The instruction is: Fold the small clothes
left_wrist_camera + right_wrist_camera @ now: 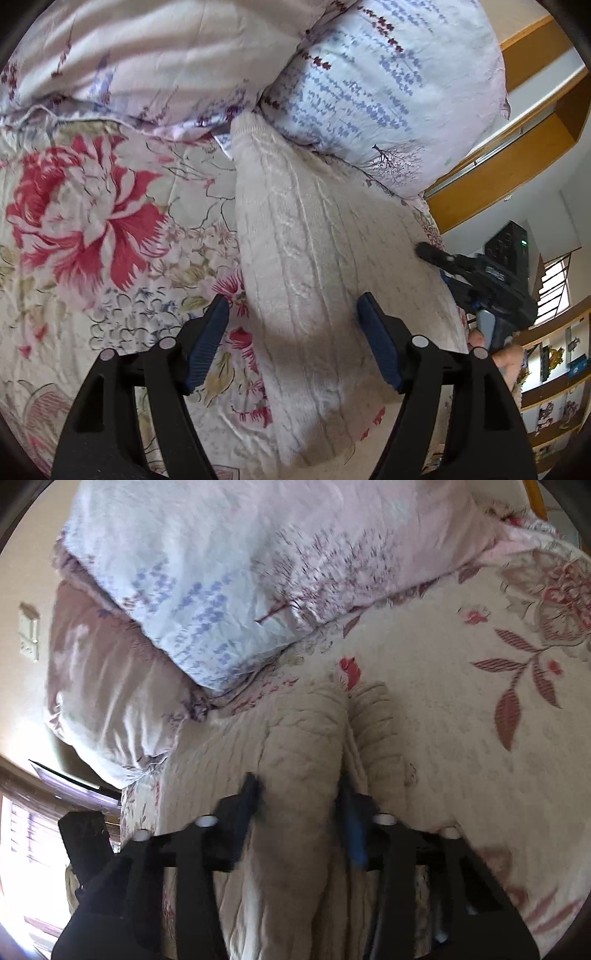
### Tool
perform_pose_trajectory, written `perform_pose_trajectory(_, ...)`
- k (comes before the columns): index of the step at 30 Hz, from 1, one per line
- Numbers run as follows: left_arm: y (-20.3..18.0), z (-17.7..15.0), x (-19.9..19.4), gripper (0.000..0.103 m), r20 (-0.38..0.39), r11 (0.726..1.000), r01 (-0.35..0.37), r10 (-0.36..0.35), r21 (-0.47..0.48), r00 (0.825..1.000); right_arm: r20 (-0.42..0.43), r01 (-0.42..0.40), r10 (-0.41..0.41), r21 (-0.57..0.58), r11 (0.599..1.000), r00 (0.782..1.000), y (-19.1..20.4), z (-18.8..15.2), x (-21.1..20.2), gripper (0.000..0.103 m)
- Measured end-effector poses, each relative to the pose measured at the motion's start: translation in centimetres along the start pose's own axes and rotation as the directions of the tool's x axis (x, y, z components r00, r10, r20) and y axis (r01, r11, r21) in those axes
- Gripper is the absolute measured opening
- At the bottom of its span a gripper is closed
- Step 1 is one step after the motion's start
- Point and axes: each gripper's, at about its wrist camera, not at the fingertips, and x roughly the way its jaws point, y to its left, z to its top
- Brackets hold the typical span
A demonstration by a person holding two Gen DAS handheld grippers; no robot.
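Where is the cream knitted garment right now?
The cream knitted garment lies on the floral bedsheet, its far end against the lavender-print pillow. In the left wrist view it lies ahead of the left gripper, slightly right of centre.

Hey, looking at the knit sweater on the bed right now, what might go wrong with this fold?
1. The right gripper straddles a raised ridge of the cream knit garment; closing there may pinch several layers and bunch the fold.
2. The left gripper hangs open over the garment, so nothing anchors that end and it may drag across the floral bedsheet.
3. The garment's far end touches the pillow, which could snag it.
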Motion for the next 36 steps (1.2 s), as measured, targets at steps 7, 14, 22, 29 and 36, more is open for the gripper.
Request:
perform_pose_trajectory(7, -0.7, -0.1, 0.2, 0.073, -0.009, 1.0, 0.029, -0.029, 0.001, 1.0, 0.235, 0.131, -0.071, -0.249, 0.96, 0.969, 4.7, -1.3, -4.4, 0.009)
perform_pose_trajectory(14, -2.0, -0.8, 1.2, 0.073, -0.034, 0.998, 0.045, -0.044, 0.033, 0.998, 0.26, 0.218, -0.157, -0.224, 0.95, 0.953, 3.2, -1.0, -4.3, 0.008)
perform_pose_trajectory(22, -3.5, -1.1, 1.7, 0.073, -0.045, 0.994, 0.068, -0.065, 0.085, 0.997, 0.313, 0.253, -0.198, -0.145, 0.956, 0.929, 1.8, -0.3, -5.4, 0.008)
perform_pose_trajectory(29, -3.0, -1.7, 1.9, 0.073, -0.063, 0.995, 0.084, -0.081, 0.045, 0.995, 0.19, 0.189, -0.18, -0.034, 0.981, 0.965, -1.6, -0.5, -4.5, 0.046)
perform_pose_trajectory(36, -2.5, -2.6, 0.5, 0.072, -0.066, 0.995, 0.104, -0.103, 0.01, 0.993, 0.161, 0.071, -0.061, -0.057, 0.996, 0.985, -1.7, -5.5, -8.5, 0.055)
